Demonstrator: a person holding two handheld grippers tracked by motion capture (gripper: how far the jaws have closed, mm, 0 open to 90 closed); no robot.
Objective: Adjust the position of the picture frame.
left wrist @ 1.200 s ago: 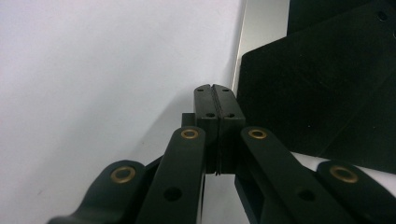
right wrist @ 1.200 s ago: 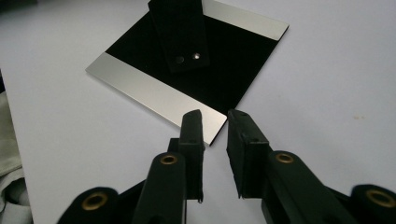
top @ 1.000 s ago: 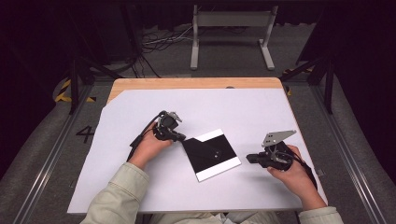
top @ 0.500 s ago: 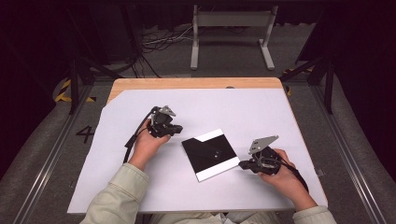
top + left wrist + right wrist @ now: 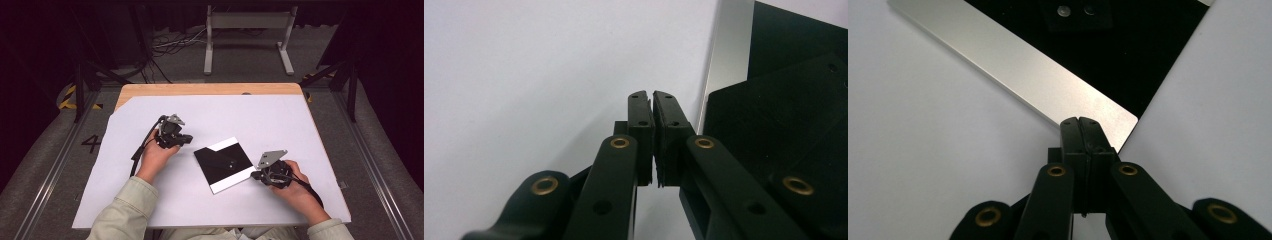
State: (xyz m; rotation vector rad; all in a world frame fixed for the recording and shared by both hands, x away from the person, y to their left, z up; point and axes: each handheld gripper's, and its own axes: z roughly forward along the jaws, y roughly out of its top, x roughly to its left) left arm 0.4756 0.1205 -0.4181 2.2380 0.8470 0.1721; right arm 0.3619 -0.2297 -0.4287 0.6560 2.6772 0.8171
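A flat black square panel (image 5: 225,161) with silver strips along two edges lies in the middle of the white sheet. My left gripper (image 5: 190,139) lies just left of the panel's far left corner. Its jaws have just been closing and stand together with only a hairline slit and nothing between them. In the left gripper view, the left gripper (image 5: 653,96) points along the sheet beside the panel (image 5: 784,115). My right gripper (image 5: 254,175) is shut at the panel's near right corner. In the right gripper view, the right gripper (image 5: 1080,122) rests at the corner of the silver strip (image 5: 1013,65).
The white sheet (image 5: 260,115) covers a wooden table whose bare far edge (image 5: 200,89) shows at the back. Beyond it on the floor stand a metal frame (image 5: 247,30) and some cables (image 5: 170,45). A cable trails from each gripper along the forearm.
My right gripper has come left and down to the panel's near right corner. My left gripper has drawn back a little from the panel's far left corner. The panel has stayed put.
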